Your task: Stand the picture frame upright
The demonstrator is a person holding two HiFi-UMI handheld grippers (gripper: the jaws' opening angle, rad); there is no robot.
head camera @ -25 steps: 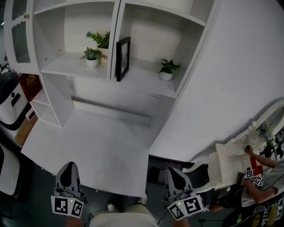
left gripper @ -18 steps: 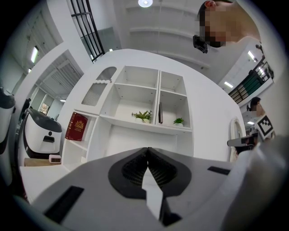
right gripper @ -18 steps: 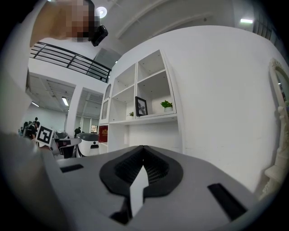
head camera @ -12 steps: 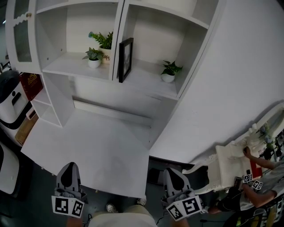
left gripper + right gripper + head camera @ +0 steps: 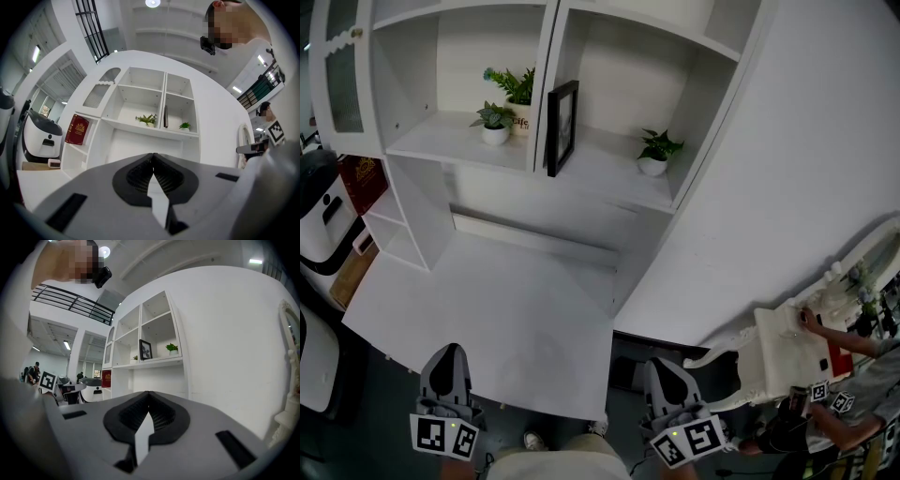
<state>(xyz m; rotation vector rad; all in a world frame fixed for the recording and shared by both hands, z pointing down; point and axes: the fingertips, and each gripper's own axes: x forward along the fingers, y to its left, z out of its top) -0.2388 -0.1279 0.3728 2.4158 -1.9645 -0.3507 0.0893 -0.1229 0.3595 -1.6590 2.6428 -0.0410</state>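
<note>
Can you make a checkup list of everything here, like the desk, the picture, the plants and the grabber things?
Surface: white desk, bare.
Job's things: black picture frame stands upright in the right shelf compartment, beside the divider; whether it touches the divider cannot be told.
Clutter: two potted plants in the left compartment, a small plant in the right one, a red book on the side shelf.
Grippers: left gripper shut and empty; right gripper shut and empty; both low in front of the desk, far from the frame.
Cables: nothing seen.
Surroundings: a white machine at the left; another person at an ornate white table on the right.
</note>
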